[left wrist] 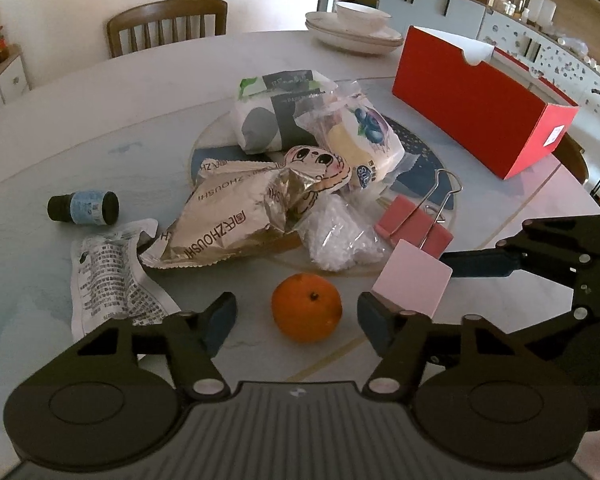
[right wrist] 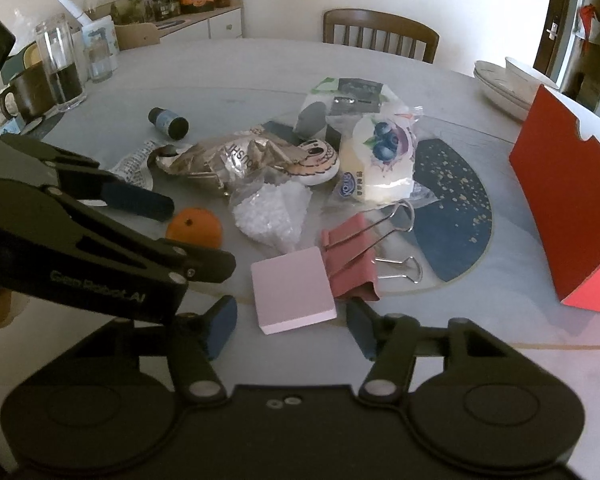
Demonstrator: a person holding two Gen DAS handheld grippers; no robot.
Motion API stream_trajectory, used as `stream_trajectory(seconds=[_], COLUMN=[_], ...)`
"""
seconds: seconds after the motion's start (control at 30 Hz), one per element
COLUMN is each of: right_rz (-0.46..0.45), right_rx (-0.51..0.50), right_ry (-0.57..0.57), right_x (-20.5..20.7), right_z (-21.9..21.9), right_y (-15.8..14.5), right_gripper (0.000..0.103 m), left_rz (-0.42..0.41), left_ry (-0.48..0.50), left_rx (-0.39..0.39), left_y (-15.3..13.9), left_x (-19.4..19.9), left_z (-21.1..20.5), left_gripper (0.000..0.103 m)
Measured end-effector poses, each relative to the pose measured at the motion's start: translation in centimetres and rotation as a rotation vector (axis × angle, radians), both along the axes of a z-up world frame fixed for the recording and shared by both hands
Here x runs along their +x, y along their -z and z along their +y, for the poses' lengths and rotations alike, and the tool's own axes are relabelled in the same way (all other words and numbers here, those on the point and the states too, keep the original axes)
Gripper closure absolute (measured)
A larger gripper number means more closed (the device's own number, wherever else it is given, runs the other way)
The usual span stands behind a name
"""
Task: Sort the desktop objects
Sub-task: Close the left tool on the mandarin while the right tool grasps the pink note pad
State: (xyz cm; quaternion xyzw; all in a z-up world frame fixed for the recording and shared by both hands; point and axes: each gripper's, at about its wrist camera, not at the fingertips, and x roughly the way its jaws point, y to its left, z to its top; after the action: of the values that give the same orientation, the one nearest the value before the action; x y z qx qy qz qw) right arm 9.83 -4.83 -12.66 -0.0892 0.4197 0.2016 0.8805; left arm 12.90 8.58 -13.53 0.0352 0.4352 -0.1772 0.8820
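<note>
An orange sits on the round table between the fingers of my left gripper, which is open with gaps on both sides of the fruit. In the right wrist view a pink sticky-note pad lies flat between the tips of my right gripper, also open and not touching it. A pink binder clip lies against the pad's right side. The left gripper's fingers flank the orange there. The pad appears beside the right gripper's fingers.
A heap lies on the turntable: gold snack bag, bag of white crystals, blueberry bread pack, tissue pack. A small dark bottle and a white sachet lie left. An open red box stands right, plates behind.
</note>
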Motion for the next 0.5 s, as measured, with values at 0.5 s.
stream_trajectory(seconds=[0.5], right_rz=[0.007], right_rx=[0.007], right_ry=[0.0], right_x=[0.04], right_z=[-0.38], right_y=[-0.27], right_gripper=[0.06], left_rz=[-0.009], left_ry=[0.037], left_rx=[0.011], left_y=[-0.23], left_x=[-0.04], left_z=[-0.52], left_gripper=[0.068])
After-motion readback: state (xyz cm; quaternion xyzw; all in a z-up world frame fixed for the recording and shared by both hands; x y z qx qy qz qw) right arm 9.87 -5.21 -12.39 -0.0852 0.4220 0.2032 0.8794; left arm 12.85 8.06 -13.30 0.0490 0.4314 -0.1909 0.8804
